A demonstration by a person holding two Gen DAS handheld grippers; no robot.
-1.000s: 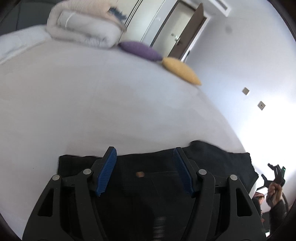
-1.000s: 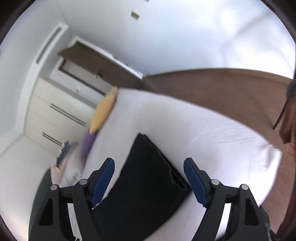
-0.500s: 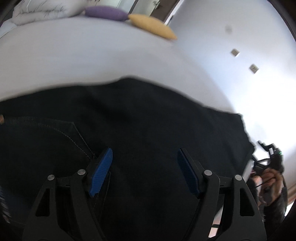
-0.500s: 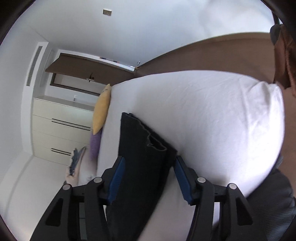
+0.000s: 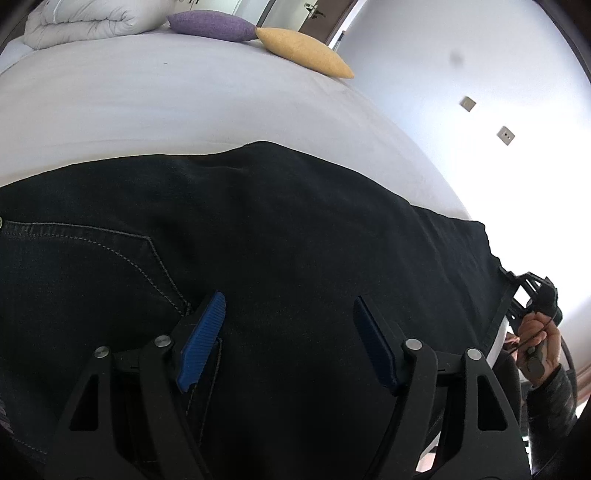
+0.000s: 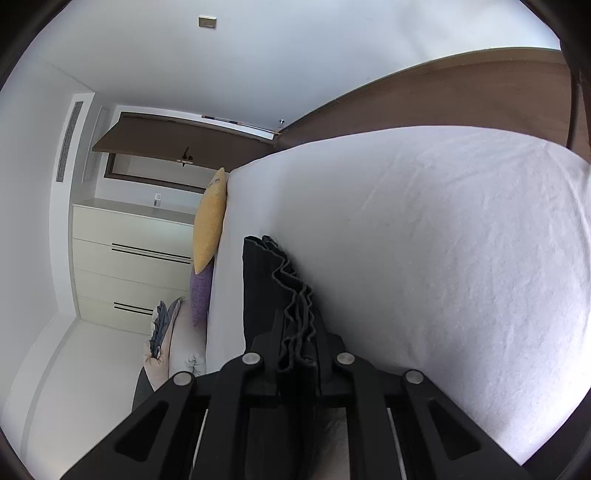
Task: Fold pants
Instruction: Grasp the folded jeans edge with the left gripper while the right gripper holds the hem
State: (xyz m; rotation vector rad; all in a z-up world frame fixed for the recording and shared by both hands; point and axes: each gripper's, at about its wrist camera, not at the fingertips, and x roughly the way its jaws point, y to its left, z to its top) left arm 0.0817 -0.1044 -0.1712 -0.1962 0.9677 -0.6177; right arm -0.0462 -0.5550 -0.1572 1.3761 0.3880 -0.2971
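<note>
Two tongs at work on one pair of black pants (image 5: 295,221), spread flat along the near edge of the white bed (image 5: 184,103).

Changed within the last second: right tongs (image 6: 299,354), before wide apart above the leg ends, now lower and closing onto the stacked hems (image 6: 291,295), with the dark cloth pinched between the pads. Left tongs (image 5: 288,332) brought forward from the bed edge over the waist part, just beside the pocket seam (image 5: 155,254). Jaws there about half apart and closing a little, the cloth lying under and between the blue pads but not yet pressed by them.

Meaning for the task, as a judgement only: leg end secured, waist end not yet gripped. Fold probably ready to begin after a firm left grip.

Containers: only a chest of drawers (image 6: 133,258) by the wall, all drawers shut, contents hidden. Yellow cushion (image 5: 303,51) and purple cushion (image 5: 212,25) at the far side of the bed, well apart from the pants.
</note>
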